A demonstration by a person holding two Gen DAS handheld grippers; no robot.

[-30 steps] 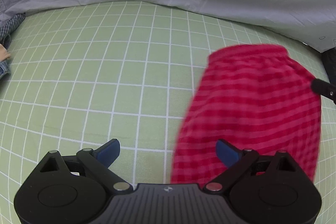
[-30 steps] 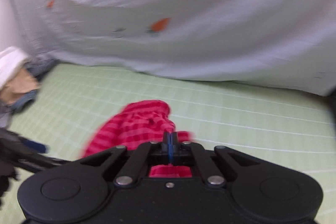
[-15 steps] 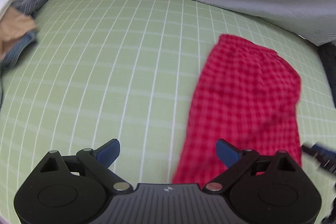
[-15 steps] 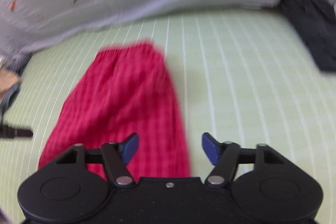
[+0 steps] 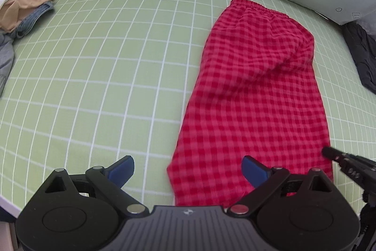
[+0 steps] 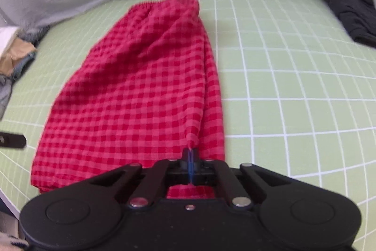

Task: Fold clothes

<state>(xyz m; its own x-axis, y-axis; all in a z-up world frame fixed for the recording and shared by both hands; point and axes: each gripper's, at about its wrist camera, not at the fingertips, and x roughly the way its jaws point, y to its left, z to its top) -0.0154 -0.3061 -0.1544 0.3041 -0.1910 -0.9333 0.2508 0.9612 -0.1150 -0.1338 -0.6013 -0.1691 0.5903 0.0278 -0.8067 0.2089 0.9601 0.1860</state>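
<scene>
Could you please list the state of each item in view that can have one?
Red checked fabric garment: laid out lengthwise on the green grid sheet, elastic waistband at the far end, lightly wrinkled.
Left gripper: open, empty, at the garment's near edge.
Right gripper: shut on the garment's near edge.
Pile of mixed clothes: heaped, unfolded.
Dark garment: crumpled.

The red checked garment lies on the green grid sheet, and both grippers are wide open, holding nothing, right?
Not quite. Only the left gripper is open. The right wrist view shows the right gripper shut on the red checked garment, pinching its near hem. The garment does lie on the green grid sheet.
</scene>
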